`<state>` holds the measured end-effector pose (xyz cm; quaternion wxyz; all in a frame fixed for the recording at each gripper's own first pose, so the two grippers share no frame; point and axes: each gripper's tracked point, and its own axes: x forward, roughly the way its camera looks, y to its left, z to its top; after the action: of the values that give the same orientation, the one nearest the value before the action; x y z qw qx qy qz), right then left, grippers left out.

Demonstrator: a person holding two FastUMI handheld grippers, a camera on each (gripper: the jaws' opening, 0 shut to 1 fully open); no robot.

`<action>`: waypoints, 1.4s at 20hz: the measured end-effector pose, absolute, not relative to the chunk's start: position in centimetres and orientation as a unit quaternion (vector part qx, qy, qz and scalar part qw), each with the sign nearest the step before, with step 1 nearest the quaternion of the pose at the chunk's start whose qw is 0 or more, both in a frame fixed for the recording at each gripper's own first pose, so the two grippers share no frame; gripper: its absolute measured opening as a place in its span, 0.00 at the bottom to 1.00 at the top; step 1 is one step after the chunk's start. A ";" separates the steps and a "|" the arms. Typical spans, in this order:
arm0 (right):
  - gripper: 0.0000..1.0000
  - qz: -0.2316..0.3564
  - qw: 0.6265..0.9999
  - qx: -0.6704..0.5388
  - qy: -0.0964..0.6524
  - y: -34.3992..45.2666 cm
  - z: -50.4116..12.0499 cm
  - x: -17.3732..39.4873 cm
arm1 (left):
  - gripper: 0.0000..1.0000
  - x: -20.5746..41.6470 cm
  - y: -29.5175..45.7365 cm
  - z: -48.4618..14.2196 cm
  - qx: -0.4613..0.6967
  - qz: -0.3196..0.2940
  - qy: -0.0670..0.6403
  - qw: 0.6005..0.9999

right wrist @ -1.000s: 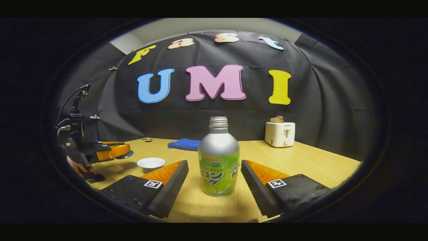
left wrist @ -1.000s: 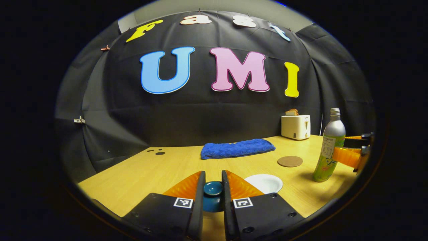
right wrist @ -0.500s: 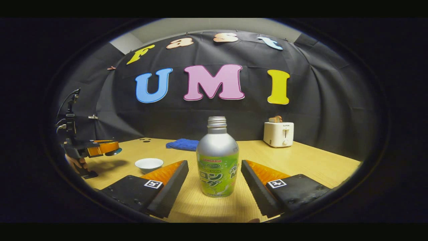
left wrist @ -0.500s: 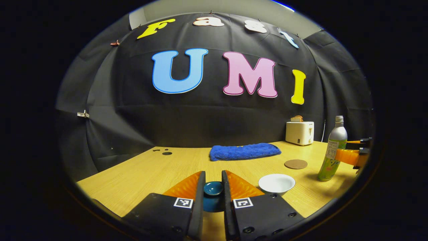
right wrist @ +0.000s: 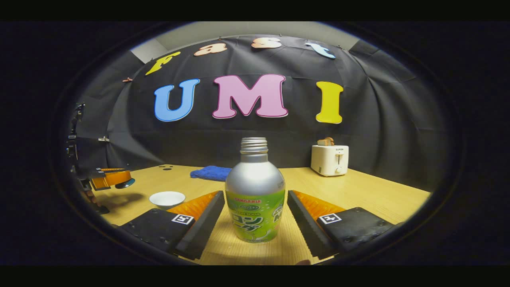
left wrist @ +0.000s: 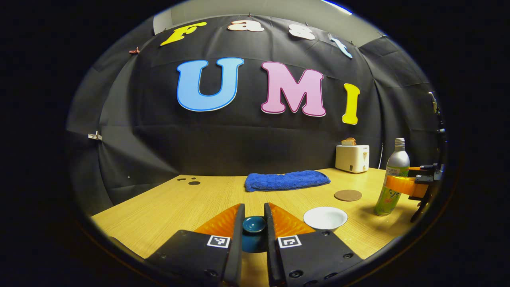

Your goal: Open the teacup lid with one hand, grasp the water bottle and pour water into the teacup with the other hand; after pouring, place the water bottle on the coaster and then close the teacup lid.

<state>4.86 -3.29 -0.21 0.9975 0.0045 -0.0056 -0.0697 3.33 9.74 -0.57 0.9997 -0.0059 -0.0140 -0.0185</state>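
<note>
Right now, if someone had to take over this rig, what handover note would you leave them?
Left gripper: shut on the teal teacup lid, held off the teacup.
Right gripper: jaws open either side of the water bottle, which stands upright on the table, uncapped.
White teacup sits open; cork coaster lies bare behind it.
Done: lid off.
Left: grip bottle, pour, set it on the coaster, replace lid.

Black mounts (left wrist: 199,255), square coded tags (left wrist: 218,241)

Both views face the wall low over the table (left wrist: 167,207), sharing the toaster (right wrist: 330,160).
</note>
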 end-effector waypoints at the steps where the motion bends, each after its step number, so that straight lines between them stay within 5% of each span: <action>1: 0.98 -0.069 0.998 0.005 -0.006 -3.3 -0.2 5.1 | 0.29 3.3 9.8 -0.6 -0.006 -0.018 -0.014 1.000; 9: 0.98 -0.067 0.998 0.004 -0.005 -3.4 -0.3 6.6 | 0.29 3.3 9.7 -0.6 -0.006 -0.018 -0.014 1.000; 14: 0.83 -0.063 0.998 0.004 -0.005 -3.2 -0.3 6.7 | 0.31 3.3 9.6 -0.5 -0.006 -0.018 -0.014 1.000; 28: 0.74 -0.012 0.997 -0.073 -0.005 -1.1 -0.1 6.7 | 0.29 3.2 9.7 -0.5 -0.006 -0.018 -0.013 1.000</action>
<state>6.72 -1.13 -0.10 0.9972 -0.0734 -0.0052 -0.0117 3.21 9.73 -0.53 0.9997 -0.0061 -0.0132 -0.0178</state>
